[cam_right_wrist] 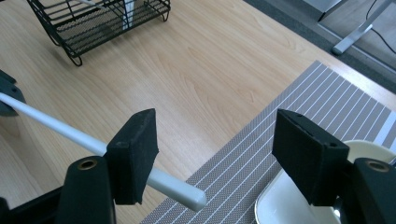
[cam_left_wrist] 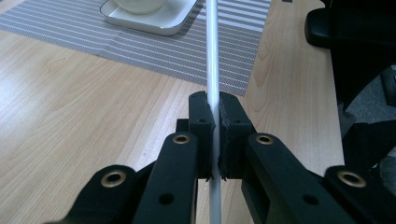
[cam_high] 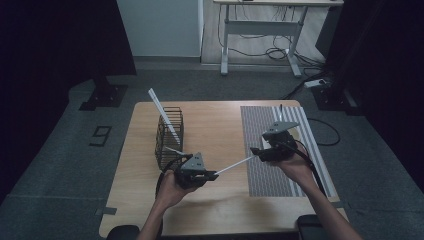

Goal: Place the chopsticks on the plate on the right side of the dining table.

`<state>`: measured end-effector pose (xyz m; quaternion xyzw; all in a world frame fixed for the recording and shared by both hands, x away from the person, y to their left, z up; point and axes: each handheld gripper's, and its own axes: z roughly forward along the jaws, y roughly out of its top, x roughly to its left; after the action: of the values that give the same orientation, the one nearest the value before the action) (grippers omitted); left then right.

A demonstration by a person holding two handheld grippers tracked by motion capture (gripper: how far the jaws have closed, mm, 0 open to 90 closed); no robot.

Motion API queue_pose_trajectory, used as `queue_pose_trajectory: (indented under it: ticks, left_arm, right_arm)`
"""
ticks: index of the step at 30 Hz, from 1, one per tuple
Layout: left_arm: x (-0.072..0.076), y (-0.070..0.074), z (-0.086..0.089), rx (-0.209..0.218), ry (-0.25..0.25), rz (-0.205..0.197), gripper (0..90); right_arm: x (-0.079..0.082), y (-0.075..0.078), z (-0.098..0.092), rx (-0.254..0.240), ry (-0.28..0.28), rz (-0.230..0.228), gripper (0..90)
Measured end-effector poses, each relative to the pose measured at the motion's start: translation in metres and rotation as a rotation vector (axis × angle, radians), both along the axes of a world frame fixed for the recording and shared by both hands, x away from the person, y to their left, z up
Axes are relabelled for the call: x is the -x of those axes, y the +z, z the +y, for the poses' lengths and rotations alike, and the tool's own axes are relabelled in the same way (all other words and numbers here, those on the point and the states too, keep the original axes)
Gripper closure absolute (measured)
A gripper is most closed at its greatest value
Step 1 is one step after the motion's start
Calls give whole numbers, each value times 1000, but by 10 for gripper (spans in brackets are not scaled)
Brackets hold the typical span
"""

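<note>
Standing at the left of the pale wooden table (cam_high: 220, 125): a black wire-mesh basket (cam_high: 168, 136), with a white flat stick (cam_high: 163, 116) leaning out of its top toward the far left. Lying just right of the basket's near end: the left gripper (cam_high: 212, 175), clamped tight on a long thin white plastic rod (cam_high: 235, 165), its 2 black pads (cam_left_wrist: 201, 122) pressing the rod from both sides, the rod running straight ahead between them in the left gripper view. Stretching rightward and slightly away from that clamp, above the bare wood: the rod itself (cam_right_wrist: 56, 127), its rounded free end reaching the edge of a grey striped woven placemat (cam_high: 265, 150). Hovering over that mat edge: the right gripper (cam_right_wrist: 212, 154), jaws standing well apart and gripping nothing, the rod's tip passing just by the left pad (cam_right_wrist: 133, 154), contact there impossible to tell. Sitting on the mat near the right pad: a cream rounded-square ceramic dish (cam_right_wrist: 289, 200).
</note>
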<state>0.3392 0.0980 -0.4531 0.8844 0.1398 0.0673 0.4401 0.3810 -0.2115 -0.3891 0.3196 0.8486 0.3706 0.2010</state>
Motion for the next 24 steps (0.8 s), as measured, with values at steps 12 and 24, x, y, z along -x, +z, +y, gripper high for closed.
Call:
queue_pose_trajectory:
  ticks: [12,24]
  left_arm:
    - [1,3,1,-10,-27,-2,860]
    - [-1,1,-2,-37,-33,12,861]
  right_arm:
    - [-2,-19,-6,-13,0,32,305]
    - [4,-19,-3,-25,104,75,214]
